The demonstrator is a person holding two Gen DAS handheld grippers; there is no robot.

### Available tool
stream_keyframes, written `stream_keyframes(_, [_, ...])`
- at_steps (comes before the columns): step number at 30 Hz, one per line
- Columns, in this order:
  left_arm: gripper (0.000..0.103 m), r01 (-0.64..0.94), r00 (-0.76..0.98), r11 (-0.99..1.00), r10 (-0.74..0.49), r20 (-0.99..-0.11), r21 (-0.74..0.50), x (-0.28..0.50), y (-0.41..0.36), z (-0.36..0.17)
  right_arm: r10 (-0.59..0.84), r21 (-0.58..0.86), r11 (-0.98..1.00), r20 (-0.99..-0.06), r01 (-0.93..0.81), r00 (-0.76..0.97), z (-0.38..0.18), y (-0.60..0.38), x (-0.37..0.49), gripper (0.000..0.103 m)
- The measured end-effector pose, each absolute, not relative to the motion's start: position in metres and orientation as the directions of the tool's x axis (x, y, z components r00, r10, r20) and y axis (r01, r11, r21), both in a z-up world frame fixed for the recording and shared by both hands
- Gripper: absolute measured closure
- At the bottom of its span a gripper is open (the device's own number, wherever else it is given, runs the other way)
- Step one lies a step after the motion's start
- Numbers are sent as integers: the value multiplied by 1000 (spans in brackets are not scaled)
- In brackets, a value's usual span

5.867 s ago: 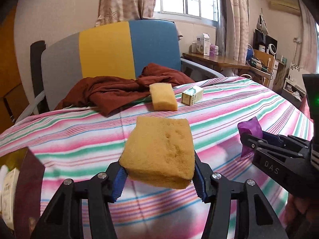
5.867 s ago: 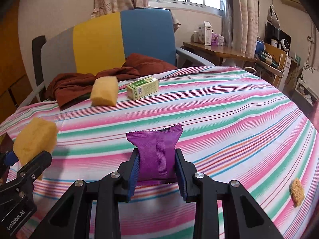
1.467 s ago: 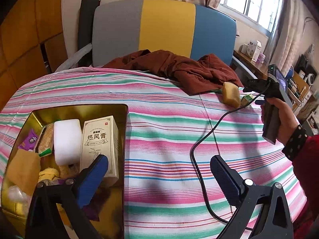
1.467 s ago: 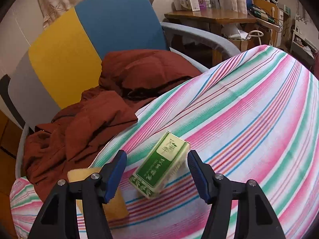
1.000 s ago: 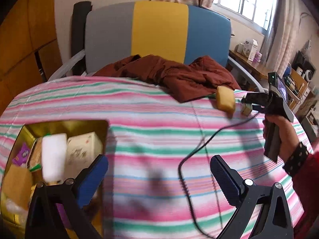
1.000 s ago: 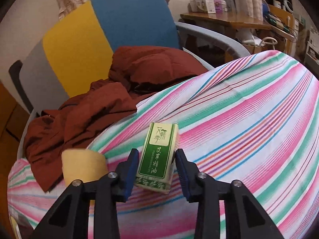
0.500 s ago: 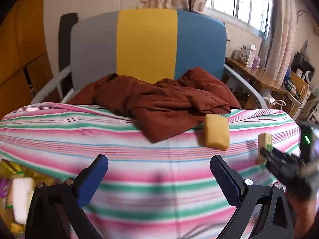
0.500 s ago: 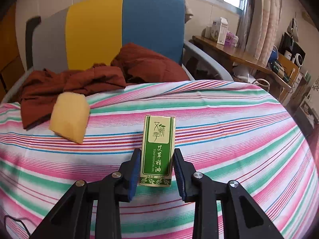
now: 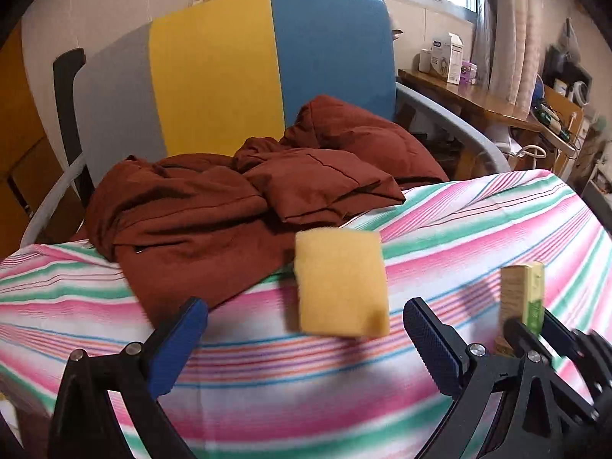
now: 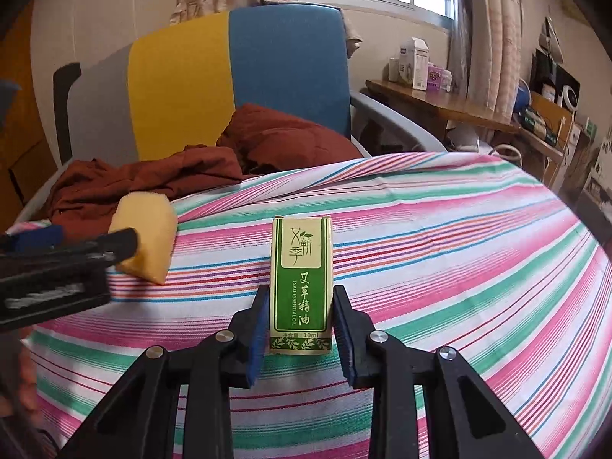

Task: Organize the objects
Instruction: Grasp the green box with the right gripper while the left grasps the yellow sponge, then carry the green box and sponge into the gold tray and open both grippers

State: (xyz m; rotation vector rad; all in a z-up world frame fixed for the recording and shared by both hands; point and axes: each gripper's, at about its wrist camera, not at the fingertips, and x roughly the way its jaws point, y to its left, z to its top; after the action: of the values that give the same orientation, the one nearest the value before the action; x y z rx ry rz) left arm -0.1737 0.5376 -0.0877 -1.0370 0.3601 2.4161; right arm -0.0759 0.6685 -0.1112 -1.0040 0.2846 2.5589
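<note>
The right gripper (image 10: 298,329) is clamped on a green essential-oil box (image 10: 301,283), its blue pads pressed against the box's two long sides, the box standing upright above the striped tablecloth (image 10: 459,252). The left gripper (image 9: 306,329) has its jaws spread wide with nothing between the pads; just beyond them a yellow sponge (image 9: 340,281) lies on the tablecloth, touching the edge of a rust-brown garment (image 9: 214,206). The box is to the right of the sponge, a short way apart. Behind the garment stands a grey, yellow and blue chair (image 9: 229,69).
</note>
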Motion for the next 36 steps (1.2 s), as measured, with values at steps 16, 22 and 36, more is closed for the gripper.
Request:
stream_keyframes(16, [49, -611, -567, -789, 388, -727, 56, -176, 562, -119, 277, 44, -907, -685, -418, -673, -116, 667, -76, 72])
stream_keyframes(22, [50, -606, -572, -795, 464, -676, -32, -171, 541, -110, 286, 60, -897, -676, -437, -679, -116, 670, -73, 72])
stream_keyframes(36, [50, -609, -559, -785, 525, -642, -112, -131, 479, -91, 329, 74, -880, -619, -470, -713, -99, 654, -44, 72])
